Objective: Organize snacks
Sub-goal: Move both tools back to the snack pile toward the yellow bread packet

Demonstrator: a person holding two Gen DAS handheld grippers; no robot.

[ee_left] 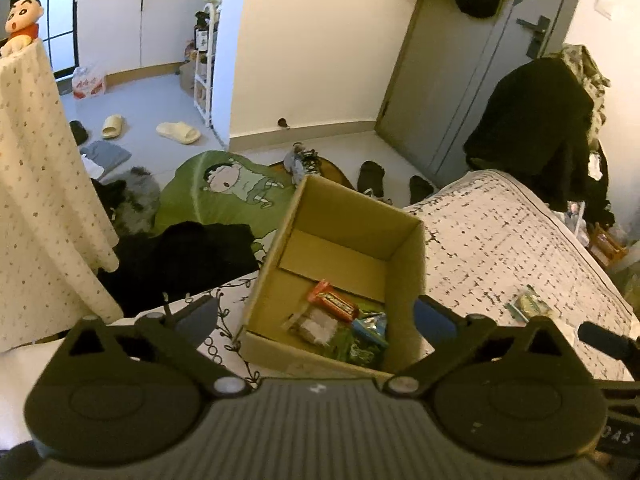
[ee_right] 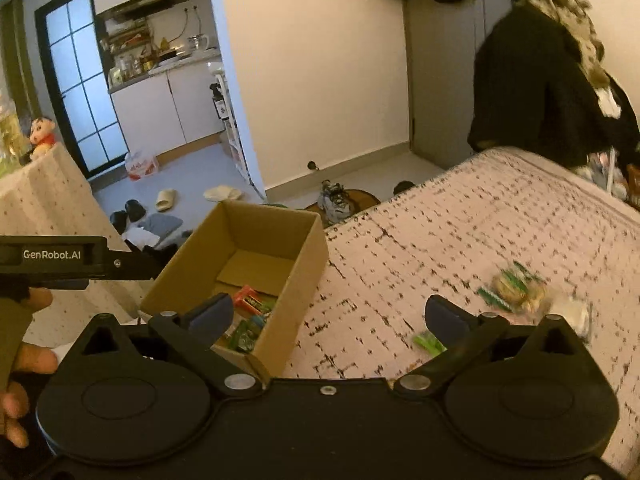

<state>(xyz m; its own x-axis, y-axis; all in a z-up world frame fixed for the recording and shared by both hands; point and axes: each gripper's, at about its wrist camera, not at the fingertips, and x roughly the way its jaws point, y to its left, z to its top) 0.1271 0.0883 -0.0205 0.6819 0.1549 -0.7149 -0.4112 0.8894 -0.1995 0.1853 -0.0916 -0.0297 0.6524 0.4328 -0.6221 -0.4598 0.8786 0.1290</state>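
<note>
An open cardboard box [ee_left: 404, 264] stands on the patterned bed. Inside it lie a red snack bar [ee_left: 334, 299], a clear packet [ee_left: 316, 326] and green and blue wrappers [ee_left: 366, 340]. My left gripper [ee_left: 316, 316] hangs just above the box's near edge, open, with nothing between its fingers. In the right wrist view the same box [ee_right: 308, 248] is at the left, and my right gripper [ee_right: 330, 314] stands open and empty over the bedspread beside it. Loose snacks lie on the bed to the right: a green-and-tan packet [ee_right: 516, 286], a white packet [ee_right: 574, 312] and a small green wrapper [ee_right: 428, 342].
The other gripper's black body [ee_right: 56, 258] and a hand [ee_right: 24, 356] show at the left edge. Beyond the bed's edge [ee_right: 400, 196] the floor holds slippers, shoes and clothes. A green cartoon cushion [ee_left: 224, 196] and dark clothing lie left of the box. A dark coat [ee_left: 532, 128] hangs at the right.
</note>
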